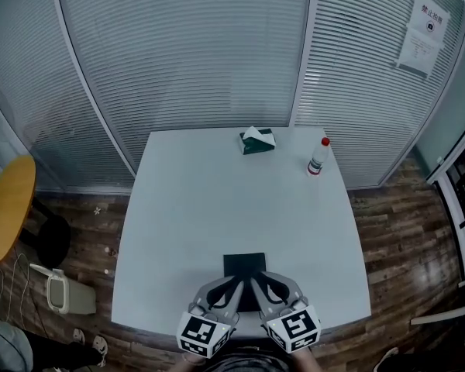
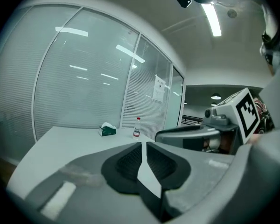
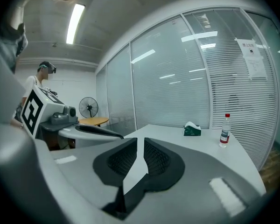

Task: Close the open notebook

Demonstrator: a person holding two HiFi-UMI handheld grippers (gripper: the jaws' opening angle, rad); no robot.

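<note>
- 1 table (image 1: 178,231)
- 1 notebook (image 1: 244,263)
- 1 tissue box (image 1: 257,141)
- 1 bottle (image 1: 318,157)
- 2 grippers: left gripper (image 1: 234,284), right gripper (image 1: 257,284)
- 1 bin (image 1: 66,294)
- 1 fan (image 3: 88,107)
- 1 person (image 3: 37,85)

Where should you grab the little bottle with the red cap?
Grab the plastic bottle round its middle, below the red cap, coming in level from the near side. It stands upright and slim, with bare table on its near side, so probably nothing blocks that way.
</note>
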